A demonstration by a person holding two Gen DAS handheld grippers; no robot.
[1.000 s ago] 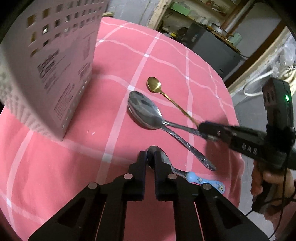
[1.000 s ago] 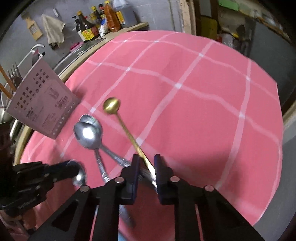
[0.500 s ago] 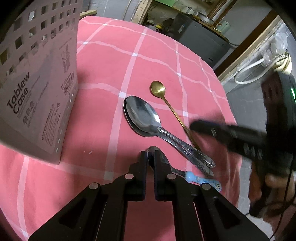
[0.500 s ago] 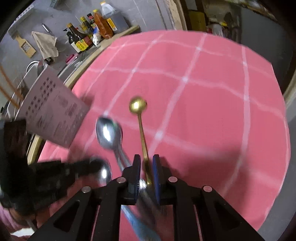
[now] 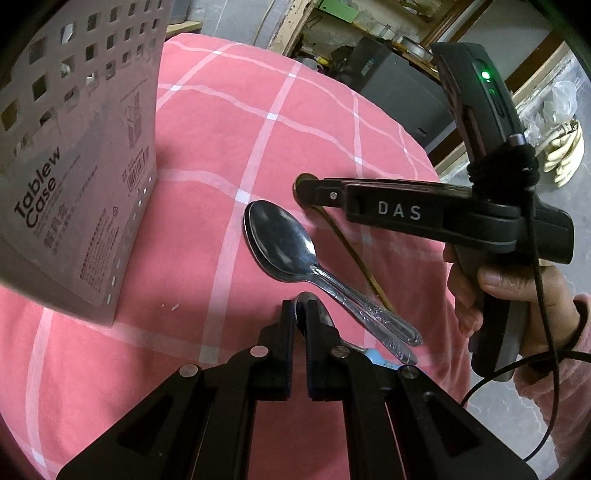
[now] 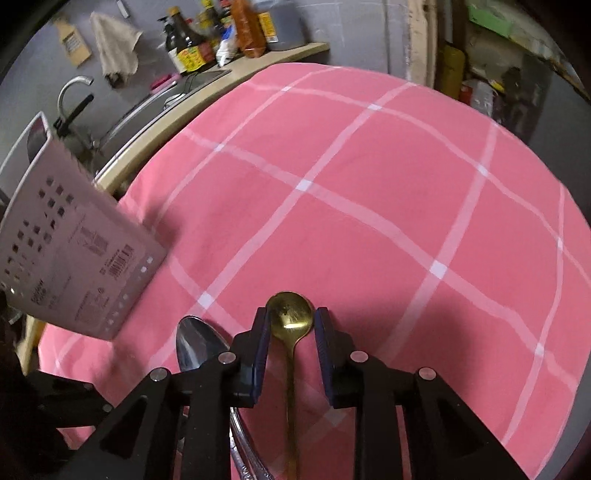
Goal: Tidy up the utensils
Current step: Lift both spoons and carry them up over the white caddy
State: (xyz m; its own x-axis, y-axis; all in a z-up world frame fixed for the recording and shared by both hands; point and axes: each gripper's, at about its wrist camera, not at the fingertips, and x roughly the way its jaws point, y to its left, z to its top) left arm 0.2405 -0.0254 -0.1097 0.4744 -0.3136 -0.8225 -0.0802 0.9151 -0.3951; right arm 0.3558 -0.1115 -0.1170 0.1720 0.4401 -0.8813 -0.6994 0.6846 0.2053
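Round table under a pink checked cloth [image 6: 369, 206]; behind it a counter with sauce bottles [image 6: 218, 33], a sink tap [image 6: 70, 88], a hung rag. Perforated utensil case [image 5: 74, 166] stands on the cloth — contents not visible. Steel spoons [image 5: 284, 247] lie beside it. Left gripper [image 5: 301, 314] clenched on a blue-handled spoon [image 5: 321, 317]. Right gripper [image 6: 291, 325] opening — gold spoon [image 6: 290, 315] lies between its jaws, pads apart from the bowl.
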